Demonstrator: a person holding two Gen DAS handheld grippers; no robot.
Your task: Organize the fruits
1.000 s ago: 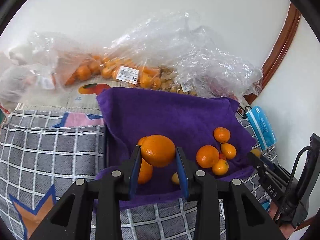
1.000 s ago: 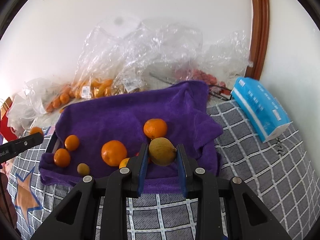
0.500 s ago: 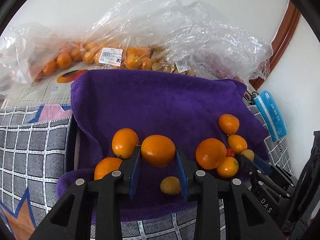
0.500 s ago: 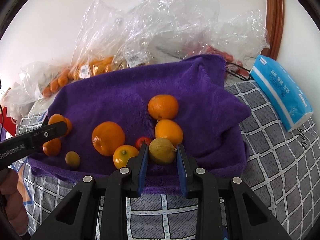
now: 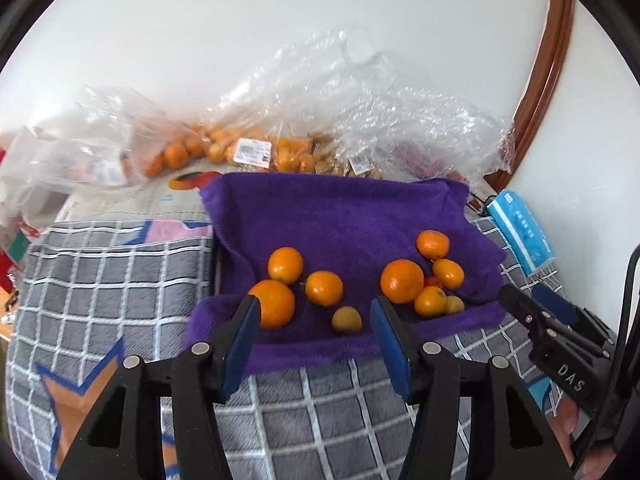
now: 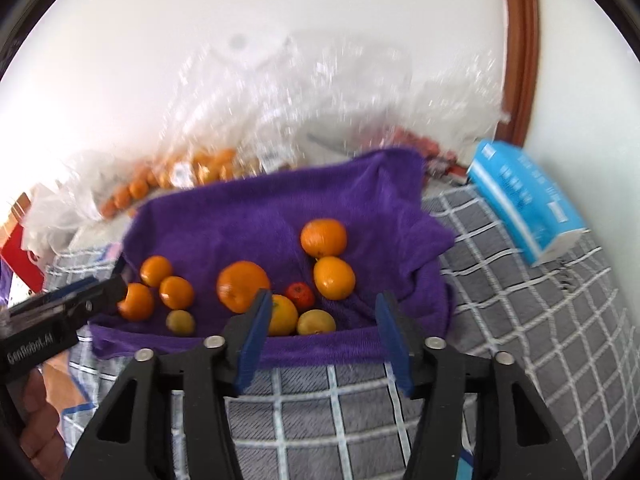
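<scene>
A purple towel (image 5: 340,220) lines a tray and holds several fruits. On its left, three oranges cluster, one of them (image 5: 324,288) in the middle, with a small yellow-green fruit (image 5: 347,320) in front. On its right lie a big orange (image 5: 402,281), smaller oranges, a small red fruit (image 6: 300,295) and a yellow lemon-like fruit (image 6: 316,322). My left gripper (image 5: 316,320) is open and empty at the towel's near edge, left side. My right gripper (image 6: 326,314) is open and empty at the near edge, just in front of the yellow fruit.
Clear plastic bags of small oranges (image 5: 224,148) and other fruit lie behind the towel against the white wall. A blue tissue pack (image 6: 524,204) lies at the right on the grey checked cloth (image 6: 520,300). A brown wooden frame (image 6: 520,48) stands at the far right.
Both grippers have opened and drawn back. The left one let go of its orange on the towel's left; the right one let go of the yellow fruit at the towel's near right.
</scene>
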